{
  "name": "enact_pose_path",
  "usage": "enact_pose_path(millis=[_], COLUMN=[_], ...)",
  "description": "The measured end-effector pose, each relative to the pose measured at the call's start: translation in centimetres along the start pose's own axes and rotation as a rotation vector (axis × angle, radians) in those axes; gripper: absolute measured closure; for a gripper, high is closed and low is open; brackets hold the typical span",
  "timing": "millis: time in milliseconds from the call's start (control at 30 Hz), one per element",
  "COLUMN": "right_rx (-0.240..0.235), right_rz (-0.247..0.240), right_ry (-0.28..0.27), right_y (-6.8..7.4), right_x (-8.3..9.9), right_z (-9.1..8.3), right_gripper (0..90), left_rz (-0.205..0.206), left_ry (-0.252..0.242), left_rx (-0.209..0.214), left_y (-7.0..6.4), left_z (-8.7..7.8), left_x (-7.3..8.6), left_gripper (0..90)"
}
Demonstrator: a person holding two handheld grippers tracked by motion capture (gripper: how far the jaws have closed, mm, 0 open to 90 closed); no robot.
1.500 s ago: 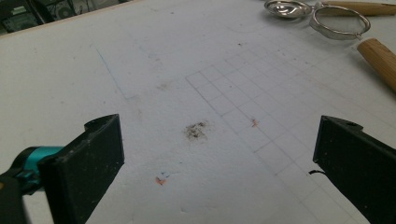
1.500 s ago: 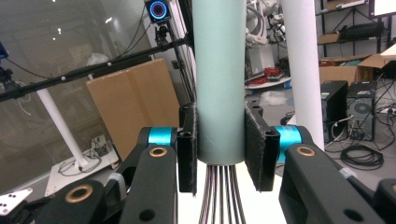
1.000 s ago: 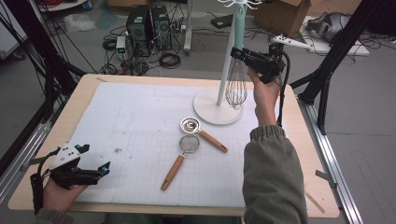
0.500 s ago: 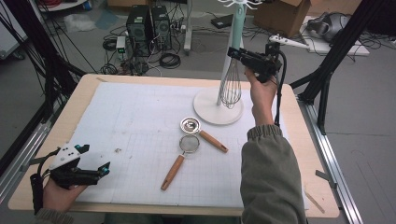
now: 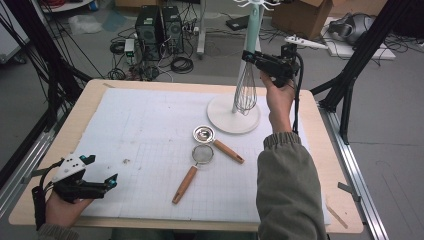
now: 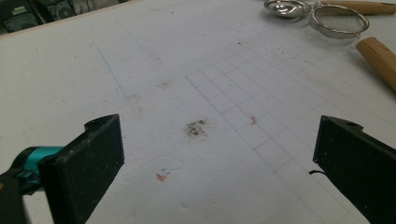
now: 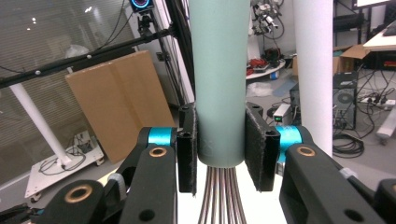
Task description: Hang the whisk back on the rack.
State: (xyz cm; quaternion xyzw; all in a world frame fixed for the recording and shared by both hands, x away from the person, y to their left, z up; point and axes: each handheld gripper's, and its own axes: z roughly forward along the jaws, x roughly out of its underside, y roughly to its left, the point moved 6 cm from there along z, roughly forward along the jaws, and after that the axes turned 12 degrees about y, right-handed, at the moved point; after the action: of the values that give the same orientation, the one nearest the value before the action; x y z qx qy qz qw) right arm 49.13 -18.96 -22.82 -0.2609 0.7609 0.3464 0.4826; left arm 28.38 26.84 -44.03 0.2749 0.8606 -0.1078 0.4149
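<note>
Whisk [image 5: 245, 90] has risen; right tool [image 7: 219, 149] pinches its handle.

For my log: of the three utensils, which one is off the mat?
The whisk, held upright by the right gripper; both wooden-handled strainers lie flat.

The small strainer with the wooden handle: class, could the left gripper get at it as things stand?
Probably yes. The left gripper is open and holds nothing, and only bare white mat lies between it and the strainer. The right gripper is off at the stand, shut on the whisk.
</note>
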Motion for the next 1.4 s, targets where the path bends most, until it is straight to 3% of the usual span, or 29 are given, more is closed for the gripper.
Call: enact_pose_path(millis=[300, 667, 1000, 1400], right_rx=[0.044, 0.079, 0.111, 0.122], right_rz=[-0.023, 0.023, 0.022, -0.052], right_ry=[0.027, 0.013, -0.007, 0.029], right_y=[0.2, -0.4, -0.6, 0.9], right_x=[-0.2, -0.2, -0.4, 0.3], right_z=[0.5, 0.0, -0.9, -3.1], right_gripper=[68.1, 64.4, 60.6, 51.8], left_rz=[0.001, 0.003, 0.005, 0.006], left_ry=[-0.002, 0.0, -0.001, 0.003], left_rx=[-0.002, -0.005, -0.007, -0.014], left_y=[0.0, 0.0, 0.1, 0.1], left_z=[-0.1, -0.2, -0.2, -0.3], left_x=[0.0, 0.1, 0.1, 0.1], left_gripper=[2.3, 2.3, 2.3, 2.3])
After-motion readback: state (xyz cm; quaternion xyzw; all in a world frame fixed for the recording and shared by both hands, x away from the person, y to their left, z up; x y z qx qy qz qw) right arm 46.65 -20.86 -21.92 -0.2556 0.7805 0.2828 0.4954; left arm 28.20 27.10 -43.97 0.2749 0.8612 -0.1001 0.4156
